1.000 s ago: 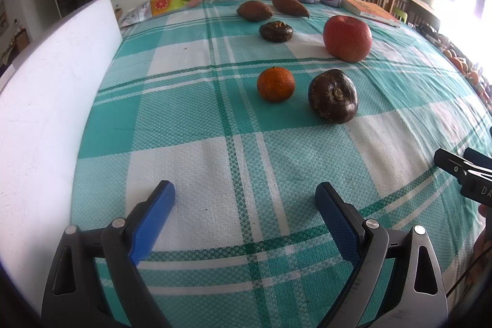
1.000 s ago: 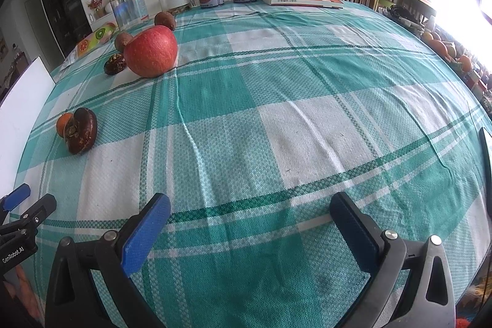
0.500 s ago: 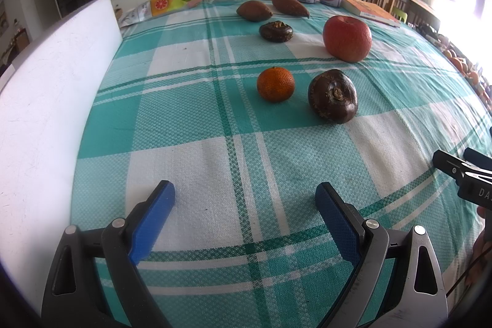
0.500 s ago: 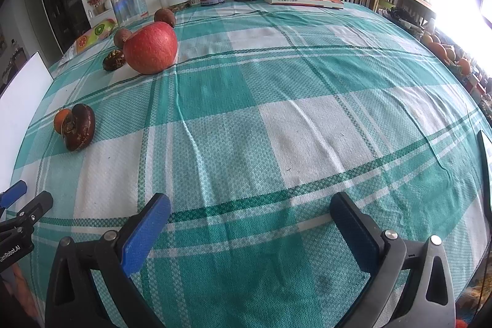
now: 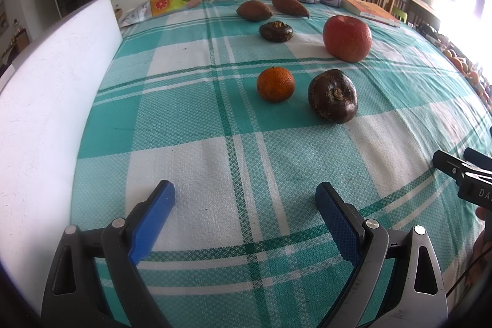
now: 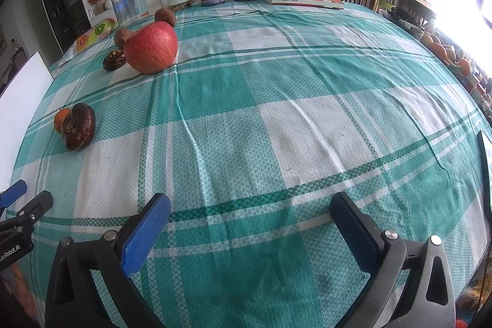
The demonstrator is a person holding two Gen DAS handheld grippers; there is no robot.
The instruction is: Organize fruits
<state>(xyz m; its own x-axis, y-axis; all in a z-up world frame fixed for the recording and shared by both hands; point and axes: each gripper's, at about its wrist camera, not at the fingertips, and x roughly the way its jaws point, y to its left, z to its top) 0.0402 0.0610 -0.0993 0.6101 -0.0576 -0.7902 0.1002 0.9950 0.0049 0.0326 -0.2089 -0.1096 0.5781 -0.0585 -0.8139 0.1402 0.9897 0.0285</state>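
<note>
Fruits on teal checked tablecloth (image 5: 190, 125): one round orange tangerine (image 5: 275, 84), one red apple (image 5: 347, 38), two dark chestnut-brown corms (image 5: 333, 95), two brown oval fruits (image 5: 254, 10). Left gripper (image 5: 245, 197) and right gripper (image 6: 249, 206) both spread wide, empty.

L gripper (image 5: 245, 199) & R gripper (image 6: 250, 209): jaws wide apart, empty.

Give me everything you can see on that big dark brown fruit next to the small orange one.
The large dark brown round fruit looks glossy and smooth, with a rough tan stem scar facing the left wrist camera. It lies tilted on the teal and white checked tablecloth, just right of the small orange mandarin, with a narrow gap between them. Only the cloth touches it; both tools are short of it and open.
</note>
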